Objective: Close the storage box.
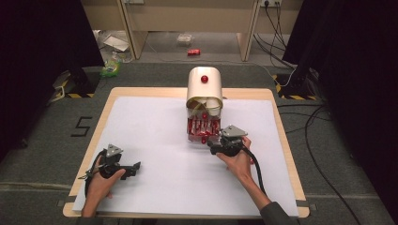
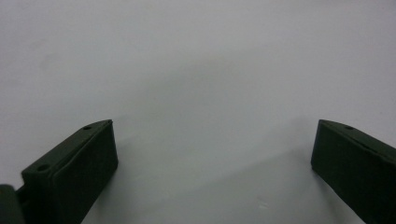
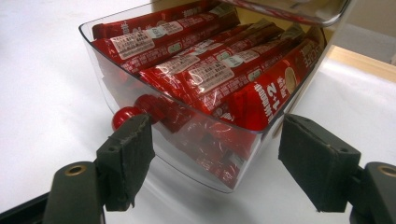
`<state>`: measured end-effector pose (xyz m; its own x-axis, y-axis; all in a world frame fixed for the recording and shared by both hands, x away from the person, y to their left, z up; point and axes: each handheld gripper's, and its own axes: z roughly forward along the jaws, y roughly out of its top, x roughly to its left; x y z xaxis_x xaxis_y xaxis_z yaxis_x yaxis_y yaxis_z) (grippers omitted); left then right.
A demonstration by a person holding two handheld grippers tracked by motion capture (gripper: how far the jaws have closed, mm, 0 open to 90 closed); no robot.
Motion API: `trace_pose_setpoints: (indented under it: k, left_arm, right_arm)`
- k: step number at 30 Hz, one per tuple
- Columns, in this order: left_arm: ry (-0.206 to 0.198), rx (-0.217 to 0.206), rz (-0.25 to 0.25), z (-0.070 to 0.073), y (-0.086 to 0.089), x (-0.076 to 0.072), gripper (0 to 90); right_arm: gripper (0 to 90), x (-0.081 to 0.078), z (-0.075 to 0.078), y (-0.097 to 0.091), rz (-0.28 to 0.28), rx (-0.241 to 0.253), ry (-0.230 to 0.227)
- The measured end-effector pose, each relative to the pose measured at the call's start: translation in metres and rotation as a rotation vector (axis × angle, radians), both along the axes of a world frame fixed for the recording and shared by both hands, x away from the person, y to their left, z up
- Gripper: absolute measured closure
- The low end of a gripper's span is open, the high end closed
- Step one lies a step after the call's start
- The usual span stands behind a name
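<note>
A cream container (image 1: 204, 89) with a rounded lid and a red knob (image 1: 204, 78) stands at the table's far middle. Its clear drawer (image 1: 202, 133) is pulled out toward me and holds several red snack packets (image 3: 210, 70). A small red knob (image 3: 125, 115) sits on the drawer's front wall (image 3: 196, 149). My right gripper (image 1: 215, 143) is right in front of that drawer. In the right gripper view its jaws (image 3: 217, 126) stand wide apart, one beside the knob, one past the drawer's corner, pressing on nothing. My left gripper (image 1: 136, 168) rests open on the white sheet (image 2: 196, 70), with nothing between its fingers.
A white sheet (image 1: 155, 136) covers most of the wooden table (image 1: 283, 123). On the floor beyond lie a red can (image 1: 194, 52), some litter at the left and cables (image 1: 309, 126) at the right. Dark curtains hang on both sides.
</note>
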<state>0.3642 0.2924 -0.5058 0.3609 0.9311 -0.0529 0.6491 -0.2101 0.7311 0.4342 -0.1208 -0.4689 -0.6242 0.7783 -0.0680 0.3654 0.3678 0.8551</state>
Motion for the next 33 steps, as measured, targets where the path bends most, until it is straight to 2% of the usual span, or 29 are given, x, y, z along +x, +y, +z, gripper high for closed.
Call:
trace_pose_setpoints:
  k: [13,33]
  left_arm:
    - [-0.001,0.009,-0.001,0.0,-0.001,0.0,0.0]
    - [-0.001,0.01,-0.001,0.0,-0.001,0.0,0.0]
  right_arm:
    - [26.6,0.009,0.0,0.001,-0.007,0.001,-0.003]
    - [26.4,0.014,0.0,0.001,-0.014,0.002,-0.001]
